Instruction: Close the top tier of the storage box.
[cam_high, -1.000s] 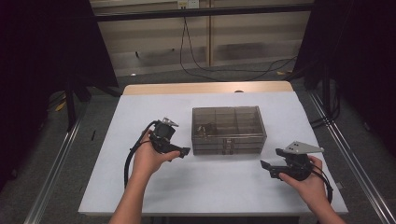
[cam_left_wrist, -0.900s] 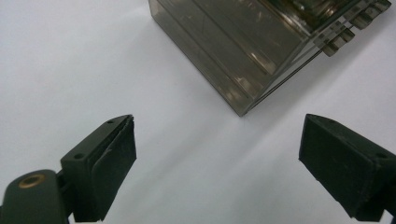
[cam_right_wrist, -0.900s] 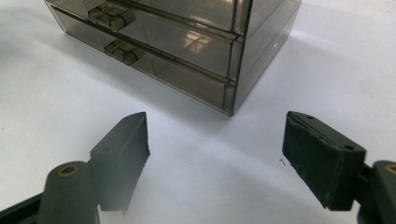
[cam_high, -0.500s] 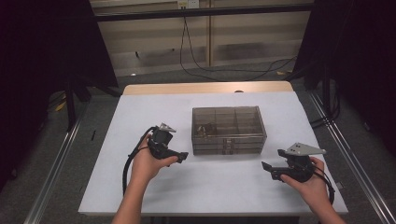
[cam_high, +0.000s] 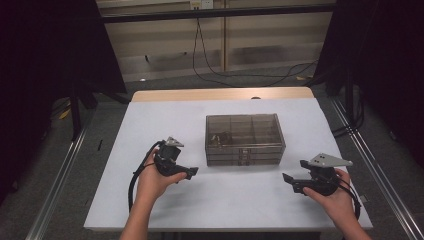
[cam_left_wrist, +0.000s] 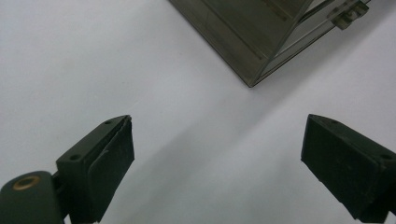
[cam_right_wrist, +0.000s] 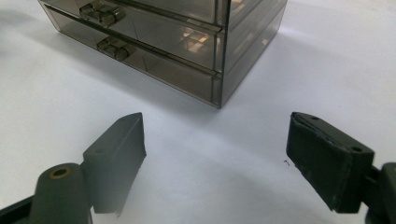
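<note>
A smoky, see-through plastic box (cam_high: 245, 139) with a closed lid and inner dividers sits near the middle of the white table (cam_high: 150, 115); two clasps (cam_high: 243, 155) show on its near wall, and some small items lie in its left rear compartment, too dim to name.

The left gripper (cam_high: 191, 173) is held in the person's left hand (cam_high: 152, 181) at about 8 o'clock from the box, near its near-left corner but not touching it; a black cable loops from it around the wrist. In the left gripper view its jaws stand wide apart with only bare table between them; both fingers (cam_left_wrist: 109, 158) hold nothing; a corner of the box (cam_left_wrist: 247, 42) lies ahead at about 12 to 1 o'clock, clear of both pads.

The right gripper (cam_high: 289, 181), with a grey three-cornered plate on top, is held in the right hand (cam_high: 335, 197) at about 4 o'clock from the box, a little farther off than the left one. In the right gripper view its jaws are likewise spread wide and empty; the fingers (cam_right_wrist: 327, 158) flank bare table; the box (cam_right_wrist: 187, 42) stands ahead at 11 to 12 o'clock, its corner edge roughly between the two fingers' lines but well beyond their tips; two clasps (cam_right_wrist: 109, 44) show on its front wall toward 10 o'clock.
</note>
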